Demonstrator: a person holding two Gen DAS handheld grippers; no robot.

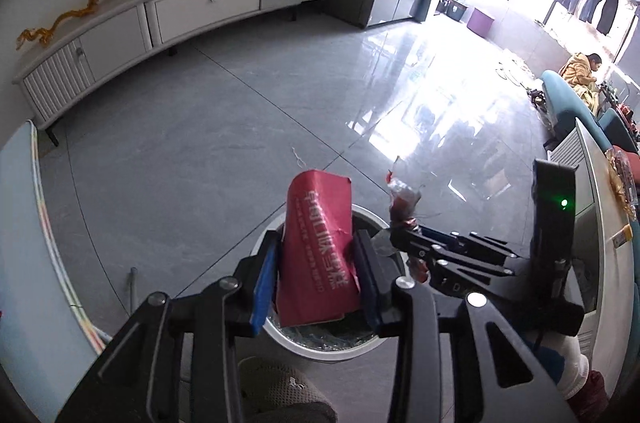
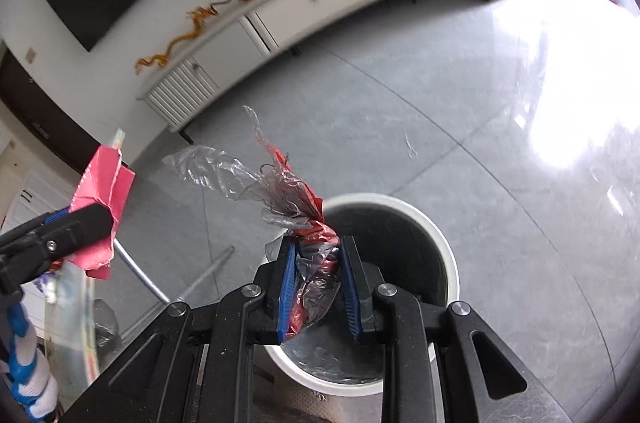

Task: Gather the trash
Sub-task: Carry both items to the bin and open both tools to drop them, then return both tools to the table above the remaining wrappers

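Left gripper (image 1: pixel 316 263) is clamped on a red paper packet (image 1: pixel 320 243), its blue pads pressing the packet's two long sides; right gripper (image 2: pixel 316 283) is clamped on a crumpled clear-and-red plastic wrapper (image 2: pixel 296 207). Both loads hang above a white round bin (image 2: pixel 448 251) standing on the grey tiled floor (image 1: pixel 200 127).

In the left wrist view the packet's long axis runs away from the tongs, its near end over the bin's mouth and its far end rising past the far rim. In the right wrist view the wrapper's clamped part sits over the near left part of the opening, while its loose clear tail trails up and to the left, beyond the rim. The bin thus lies directly below and slightly ahead of both tongs; neither seems clearly nearer.

Judged from this, the next move is a release. The risk lies in the overhangs: the packet's far end and the wrapper's tail may catch the rim or fall outside. Open floor surrounds the bin on the far and right sides; a pale table edge (image 1: pixel 36 207) bounds the left, and a long cabinet (image 1: pixel 180 11) stands well apart against the far wall.
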